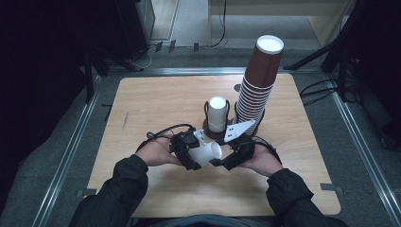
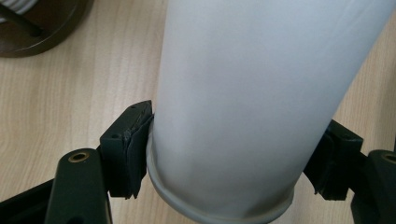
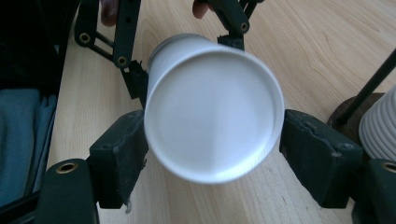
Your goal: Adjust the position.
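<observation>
Left gripper (image 1: 198, 153) clamps white cup (image 1: 208, 153) lying level.

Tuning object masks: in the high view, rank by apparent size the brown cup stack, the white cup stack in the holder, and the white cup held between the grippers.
1. brown cup stack, clearly largest.
2. white cup stack in the holder.
3. white cup held between the grippers; it looks close to the holder stack, and the left gripper partly hides it, so 2 and 3 are unsure.

A plain white cup (image 1: 208, 153), a brown-and-white-ringed cup stack (image 1: 257, 82), a light woodgrain table (image 1: 156, 99).
</observation>
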`<state>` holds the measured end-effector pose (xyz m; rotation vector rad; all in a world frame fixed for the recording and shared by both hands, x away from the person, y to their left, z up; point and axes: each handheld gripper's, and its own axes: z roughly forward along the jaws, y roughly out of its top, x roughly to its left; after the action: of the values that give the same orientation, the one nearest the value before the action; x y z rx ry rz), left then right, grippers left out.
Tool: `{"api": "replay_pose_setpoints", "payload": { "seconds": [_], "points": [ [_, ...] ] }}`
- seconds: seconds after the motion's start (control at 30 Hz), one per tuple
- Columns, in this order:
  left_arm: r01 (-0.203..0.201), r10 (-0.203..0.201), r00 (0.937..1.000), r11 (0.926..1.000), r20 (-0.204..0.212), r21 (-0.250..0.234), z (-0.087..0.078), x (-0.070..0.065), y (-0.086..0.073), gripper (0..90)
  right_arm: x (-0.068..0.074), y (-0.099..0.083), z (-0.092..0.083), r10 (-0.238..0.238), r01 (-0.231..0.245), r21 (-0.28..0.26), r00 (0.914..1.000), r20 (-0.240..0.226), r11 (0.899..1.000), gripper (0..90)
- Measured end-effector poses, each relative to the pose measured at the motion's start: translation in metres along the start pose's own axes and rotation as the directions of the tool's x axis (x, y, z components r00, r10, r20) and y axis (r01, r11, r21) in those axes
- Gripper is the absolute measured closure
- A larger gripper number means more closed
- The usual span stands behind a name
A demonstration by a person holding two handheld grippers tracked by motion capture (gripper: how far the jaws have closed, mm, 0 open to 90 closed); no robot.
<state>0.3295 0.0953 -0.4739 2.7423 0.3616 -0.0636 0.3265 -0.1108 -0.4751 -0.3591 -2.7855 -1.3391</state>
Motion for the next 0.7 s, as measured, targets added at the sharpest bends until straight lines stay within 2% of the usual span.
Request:
{"api": "replay_pose_setpoints", "payload": {
  "seconds": [0.1, 0.27, 0.4, 0.47, 0.5, 0.53, 0.6, 0.63, 0.7],
  "points": [
    [-0.01, 0.01, 0.9999, 0.9999, 0.003, 0.011, 0.0024, -0.002, 0.0015, 26.3, 0.0018, 0.0009, 0.0025, -0.002, 0.002, 0.005, 1.0, -0.009, 1.0, 24.0],
    [-0.016, 0.016, 0.9998, 0.9998, 0.009, 0.012, 0.0042, -0.0035, 0.0027, 26.3, 0.003, 0.0019, 0.0058, -0.03, 0.03, 0.009, 0.9995, -0.013, 1.0, 26.2],
    [-0.018, 0.018, 0.9998, 0.9997, 0.005, 0.015, 0.0054, -0.0042, 0.0027, 26.3, 0.0047, 0.0021, 0.007, -0.034, 0.034, 0.022, 0.999, -0.029, 0.999, 32.5],
    [-0.023, 0.023, 0.9997, 0.9996, 0.004, 0.014, 0.0057, -0.0043, 0.0024, 26.3, 0.0049, 0.003, 0.007, -0.053, 0.054, 0.024, 0.9982, -0.026, 0.998, 33.0],
    [-0.029, 0.029, 0.9995, 0.9994, 0.007, 0.017, 0.0056, -0.0043, 0.002, 26.3, 0.0057, 0.0034, 0.0066, -0.044, 0.045, 0.033, 0.9985, -0.031, 0.998, 33.5],
    [-0.026, 0.025, 0.9995, 0.9996, 0.02, 0.015, 0.0055, -0.0044, 0.0017, 26.3, 0.0053, 0.0038, 0.0066, -0.057, 0.058, 0.026, 0.9978, -0.032, 0.998, 33.8],
    [-0.032, 0.032, 0.9993, 0.9995, 0.022, 0.009, 0.0046, -0.0048, 0.0005, 25.3, 0.0062, 0.0044, 0.0063, -0.054, 0.055, 0.024, 0.9971, -0.053, 0.998, 34.1],
    [-0.029, 0.029, 0.9993, 0.9996, 0.024, 0.004, 0.004, -0.0051, -0.0003, 24.7, 0.0058, 0.0047, 0.0059, -0.071, 0.071, 0.015, 0.9965, -0.045, 0.997, 34.1],
    [-0.022, 0.022, 0.9993, 0.9998, 0.03, -0.005, 0.0022, -0.0049, -0.0019, 23.0, 0.0067, 0.0048, 0.0053, -0.057, 0.058, 0.017, 0.9969, -0.054, 0.998, 34.0]
  ]
}}
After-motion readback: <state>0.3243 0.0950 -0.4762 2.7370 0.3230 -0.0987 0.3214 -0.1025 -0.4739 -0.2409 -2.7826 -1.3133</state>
